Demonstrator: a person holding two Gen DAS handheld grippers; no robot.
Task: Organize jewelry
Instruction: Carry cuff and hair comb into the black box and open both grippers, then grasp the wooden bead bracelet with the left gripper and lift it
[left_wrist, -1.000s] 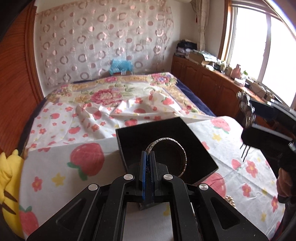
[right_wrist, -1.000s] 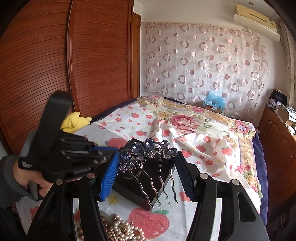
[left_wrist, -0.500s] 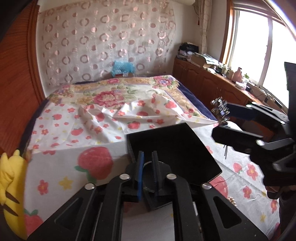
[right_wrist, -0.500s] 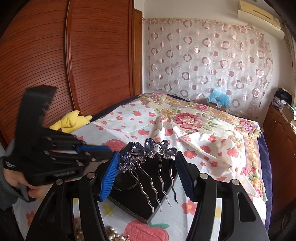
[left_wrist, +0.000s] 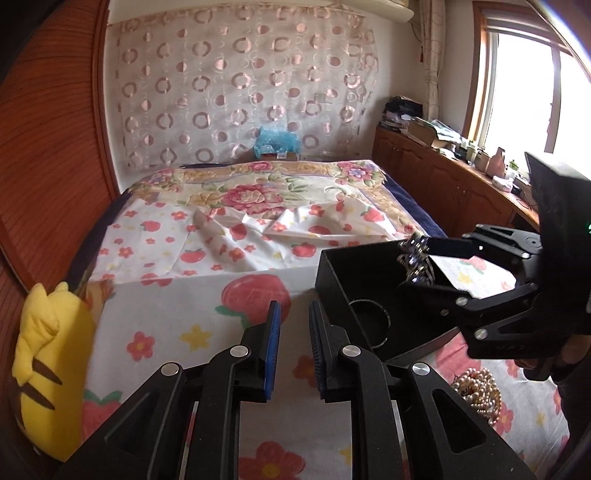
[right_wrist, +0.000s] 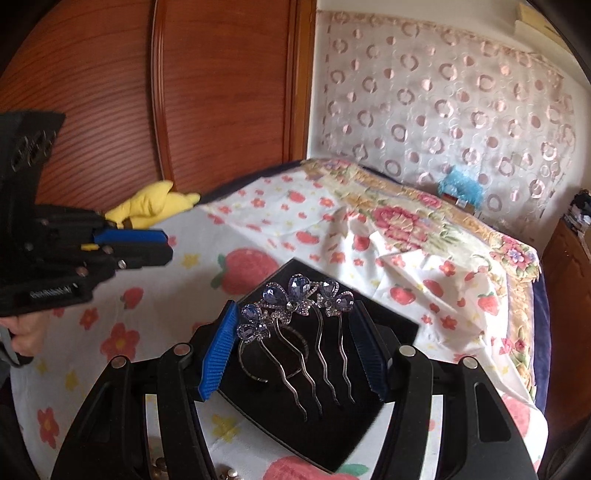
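Note:
A black jewelry box (left_wrist: 343, 280) sits on the strawberry-print bedsheet. A silver bangle (left_wrist: 369, 321) lies inside it. My left gripper (left_wrist: 293, 332) is open and empty, just left of the box. My right gripper (right_wrist: 295, 332) is shut on a blue jewelled hair comb (right_wrist: 295, 299) and holds it over the box (right_wrist: 384, 325), prongs pointing toward the camera. The right gripper also shows in the left wrist view (left_wrist: 424, 262) with the comb (left_wrist: 413, 258) above the box's right side. The left gripper shows at the left of the right wrist view (right_wrist: 162, 247).
A pearl necklace (left_wrist: 476, 387) lies in a heap on the sheet right of the box. A yellow plush toy (left_wrist: 48, 354) sits at the bed's left edge by the wooden wardrobe (right_wrist: 166, 92). A wooden cabinet (left_wrist: 443, 184) runs under the window.
My left gripper let go of the bangle into the box, opened and drew back to the left. My right gripper brought the comb lower over the box.

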